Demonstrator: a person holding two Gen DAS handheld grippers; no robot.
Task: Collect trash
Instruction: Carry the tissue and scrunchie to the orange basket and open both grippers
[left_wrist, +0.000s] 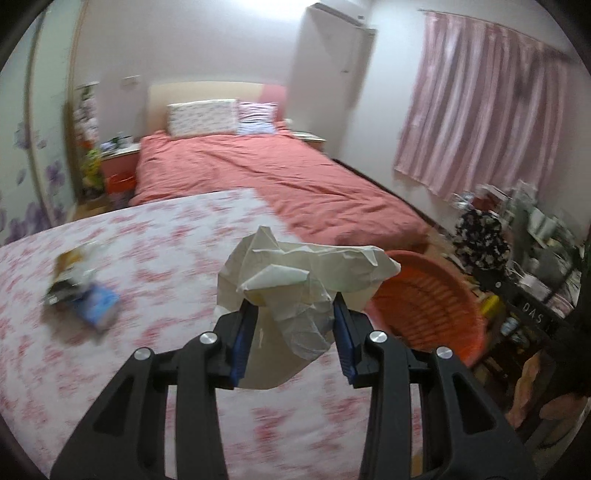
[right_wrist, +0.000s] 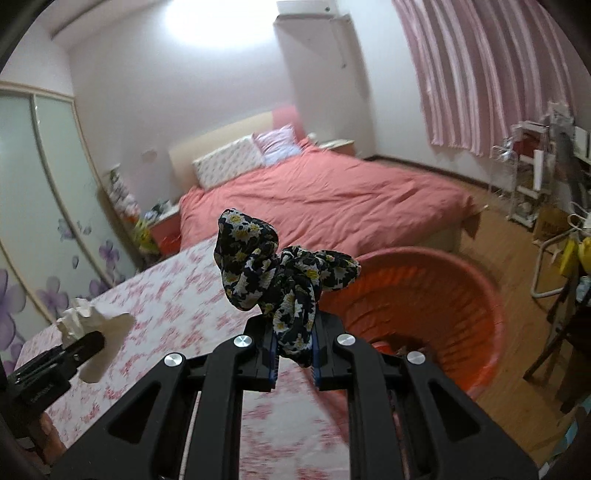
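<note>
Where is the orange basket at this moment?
The orange basket stands on the wooden floor at the right in both views, beside the flowered table and before the pink bed.

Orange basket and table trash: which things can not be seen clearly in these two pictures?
- Orange basket bottom, right wrist view: hidden by the right tool and its floral cloth.
- Table trash, left wrist view: too blurred to identify.
- Basket's near side, left wrist view: behind crumpled paper.
</note>
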